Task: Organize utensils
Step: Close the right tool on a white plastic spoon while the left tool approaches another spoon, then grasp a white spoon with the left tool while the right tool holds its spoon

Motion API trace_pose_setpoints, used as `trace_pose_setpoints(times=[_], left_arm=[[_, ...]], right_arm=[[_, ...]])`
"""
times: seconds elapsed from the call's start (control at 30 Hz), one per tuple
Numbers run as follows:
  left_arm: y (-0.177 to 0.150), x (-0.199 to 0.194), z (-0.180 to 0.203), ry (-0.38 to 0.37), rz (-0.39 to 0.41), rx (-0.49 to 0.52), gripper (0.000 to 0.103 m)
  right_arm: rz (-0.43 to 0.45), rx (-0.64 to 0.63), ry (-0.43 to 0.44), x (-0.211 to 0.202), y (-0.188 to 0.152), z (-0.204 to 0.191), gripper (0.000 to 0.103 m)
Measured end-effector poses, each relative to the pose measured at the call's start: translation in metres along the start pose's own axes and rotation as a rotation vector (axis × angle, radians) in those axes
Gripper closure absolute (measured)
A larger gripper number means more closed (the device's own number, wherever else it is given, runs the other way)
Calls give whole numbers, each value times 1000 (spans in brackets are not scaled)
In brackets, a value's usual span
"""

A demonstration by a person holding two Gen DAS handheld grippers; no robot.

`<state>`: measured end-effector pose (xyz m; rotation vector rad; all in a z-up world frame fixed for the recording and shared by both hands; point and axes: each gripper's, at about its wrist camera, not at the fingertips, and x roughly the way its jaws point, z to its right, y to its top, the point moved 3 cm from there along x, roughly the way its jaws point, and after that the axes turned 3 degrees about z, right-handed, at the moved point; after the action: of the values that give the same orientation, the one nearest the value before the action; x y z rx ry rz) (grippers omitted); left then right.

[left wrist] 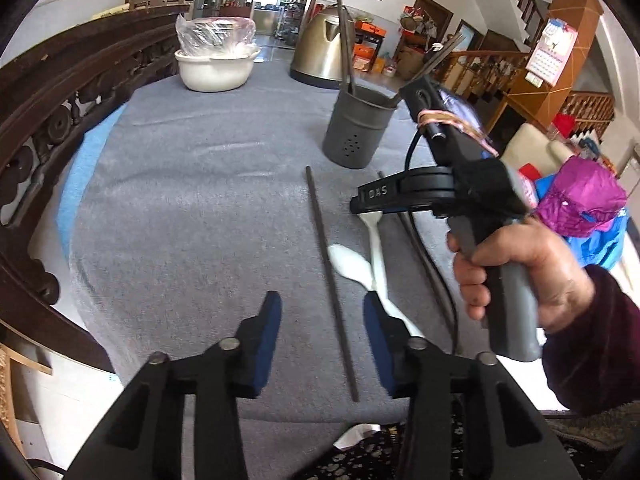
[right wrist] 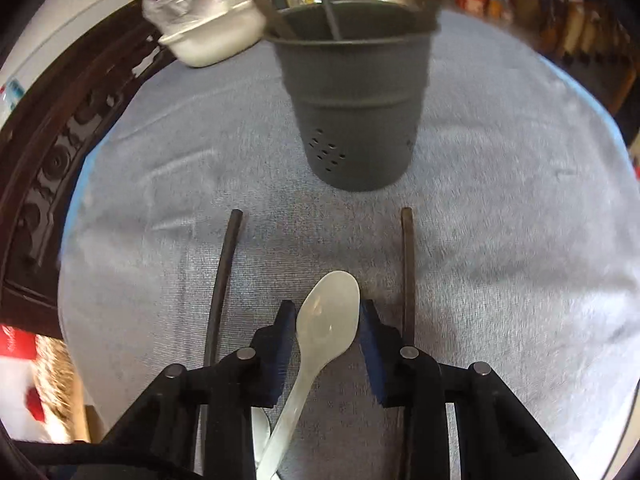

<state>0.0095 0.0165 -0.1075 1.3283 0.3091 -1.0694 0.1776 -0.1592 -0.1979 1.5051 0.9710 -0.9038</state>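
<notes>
Left hand-held gripper (left wrist: 322, 316): fingers spread wide, nothing between the pads, hovering over the grey-covered desk (left wrist: 192, 208). Dark chopstick (left wrist: 331, 280) lying on the cloth between the two fingers, not touched by either. Right finger (left wrist: 374, 328) overlapping the handles of two crossed white spoons, one bowl (left wrist: 349, 266) visible just right of the chopstick.

Right hand-held gripper (right wrist: 327, 316): fingers parted around the bowl of a white spoon (right wrist: 329, 320), right pad at the bowl's edge, left pad just beside it; firm pinch or not, cannot tell. Handle running back and down between the fingers. Second spoon (right wrist: 260, 432) partly visible beneath, near the lower edge. One dark chopstick (right wrist: 219, 292) left of the gripper, another (right wrist: 407, 272) right of it, both flat on the cloth.

Grey utensil holder (right wrist: 356, 108) upright ahead of the spoon, several chopsticks standing inside. White bowl (left wrist: 216, 68) with a plastic-wrapped item and a metal kettle (left wrist: 324, 48) at the far side of the desk.
</notes>
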Motion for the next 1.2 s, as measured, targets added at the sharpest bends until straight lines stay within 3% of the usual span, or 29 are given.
trace_pose_setpoints(times=[0.13,0.27,0.37,0.57,0.8,1.1,1.2], left_arm=[[4,4,10,-97,-44,-8,62],[9,22,25,-185,-130,-35,62],[14,42,38,-202,-193,-46,62],[19,87,46,-130,-307,-74,62],[29,119,39,-45,-371,-125,62],[59,151,40,12,-360,-112,65],[63,158,47,38,-347,-77,78]], right_arm=[[30,43,86,-11,-2,10,70],[146,104,161,-51,-6,42,70],[250,123,174,-80,-13,65,70],[377,197,177,-116,-31,112,70],[457,247,199,-139,-40,143,70],[528,284,230,-153,-50,164,70],[549,292,229,-160,-52,169,70]])
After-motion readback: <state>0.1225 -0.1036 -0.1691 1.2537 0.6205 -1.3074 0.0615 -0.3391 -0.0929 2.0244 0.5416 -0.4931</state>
